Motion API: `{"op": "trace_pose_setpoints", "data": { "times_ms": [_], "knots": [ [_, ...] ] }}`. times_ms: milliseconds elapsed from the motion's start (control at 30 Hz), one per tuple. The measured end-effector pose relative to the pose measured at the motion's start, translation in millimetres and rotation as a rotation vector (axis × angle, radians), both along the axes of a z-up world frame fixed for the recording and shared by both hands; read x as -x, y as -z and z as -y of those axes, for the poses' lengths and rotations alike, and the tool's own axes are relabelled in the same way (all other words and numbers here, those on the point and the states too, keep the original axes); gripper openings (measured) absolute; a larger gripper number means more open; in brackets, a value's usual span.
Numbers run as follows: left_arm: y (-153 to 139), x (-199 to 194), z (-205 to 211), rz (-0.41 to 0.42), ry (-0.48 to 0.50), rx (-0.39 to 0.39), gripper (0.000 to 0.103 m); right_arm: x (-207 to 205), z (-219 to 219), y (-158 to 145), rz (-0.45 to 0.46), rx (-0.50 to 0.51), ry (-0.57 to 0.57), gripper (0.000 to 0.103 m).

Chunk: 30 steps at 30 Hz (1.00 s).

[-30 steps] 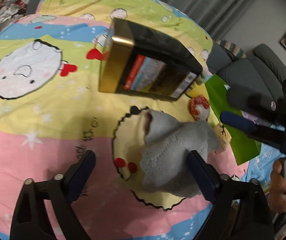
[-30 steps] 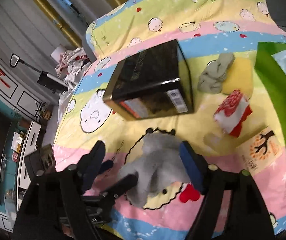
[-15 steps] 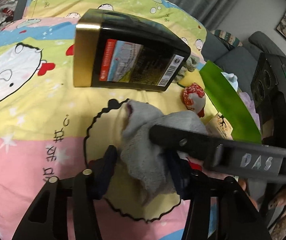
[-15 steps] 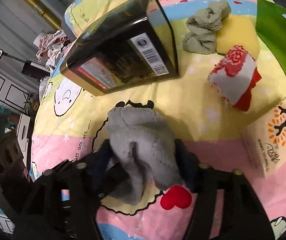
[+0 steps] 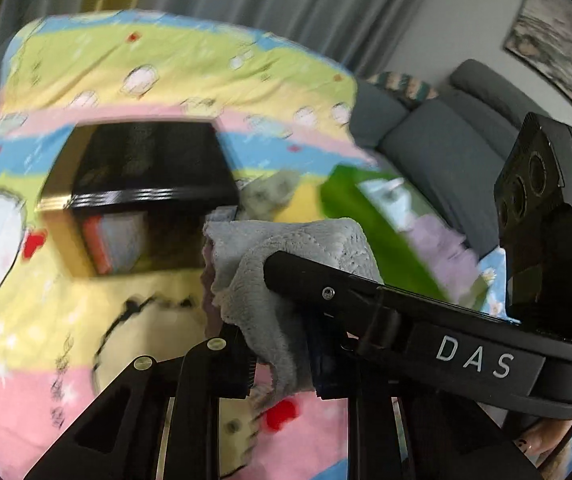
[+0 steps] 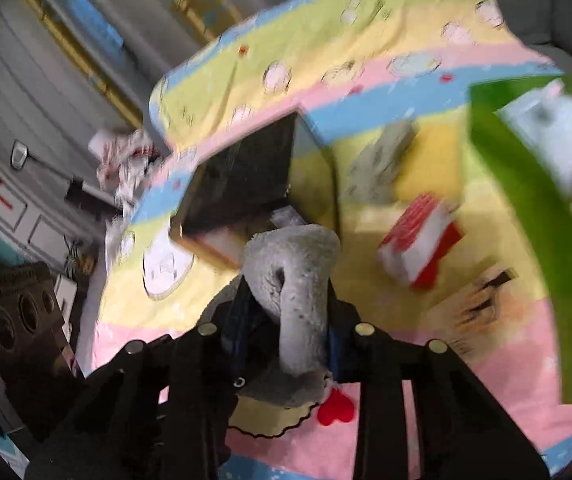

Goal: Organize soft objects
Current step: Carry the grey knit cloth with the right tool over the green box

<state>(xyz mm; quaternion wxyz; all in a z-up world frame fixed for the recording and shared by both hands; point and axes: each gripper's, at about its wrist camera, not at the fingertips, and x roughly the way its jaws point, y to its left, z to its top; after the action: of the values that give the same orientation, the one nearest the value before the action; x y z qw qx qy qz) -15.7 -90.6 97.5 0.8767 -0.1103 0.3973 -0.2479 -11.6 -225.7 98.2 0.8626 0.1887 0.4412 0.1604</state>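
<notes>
While both tools pinch the fluffy grey cloth (image 6: 298,280), left tool (image 5: 282,364) pressed tight on it, right tool (image 6: 286,340) w/ jaws closing on it, cloth hangs just in front of black glossy box (image 6: 242,180). Right of box: red-white folded cloth (image 6: 418,244), green bag (image 6: 526,200); crumpled grey rag (image 6: 378,164) beside box.

A cloth (image 6: 298,264) sits between both sets of gripper fingers, above the blanket (image 6: 386,360) — box (image 6: 242,180) behind it, striped bundle (image 6: 422,236) to its right
</notes>
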Motion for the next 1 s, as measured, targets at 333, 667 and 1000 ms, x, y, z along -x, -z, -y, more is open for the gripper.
{"op": "trace_pose_setpoints", "data": {
  "times_ms": [333, 667, 1000],
  "knots": [
    [-51.2, -16.3, 105.0, 0.14, 0.197, 0.028, 0.021, 21.3, 114.2, -60.0, 0.155, -0.066, 0.303, 0.03],
    [-32.2, -20.6, 188.7, 0.089, 0.386, 0.028, 0.021, 55.6, 185.8, -45.9, 0.139, -0.07, 0.547, 0.031],
    [-13.8, -23.2, 241.0, 0.026, 0.476, -0.002, 0.021, 65.5, 228.3, -26.6, 0.086, -0.091, 0.683, 0.032]
  ]
}}
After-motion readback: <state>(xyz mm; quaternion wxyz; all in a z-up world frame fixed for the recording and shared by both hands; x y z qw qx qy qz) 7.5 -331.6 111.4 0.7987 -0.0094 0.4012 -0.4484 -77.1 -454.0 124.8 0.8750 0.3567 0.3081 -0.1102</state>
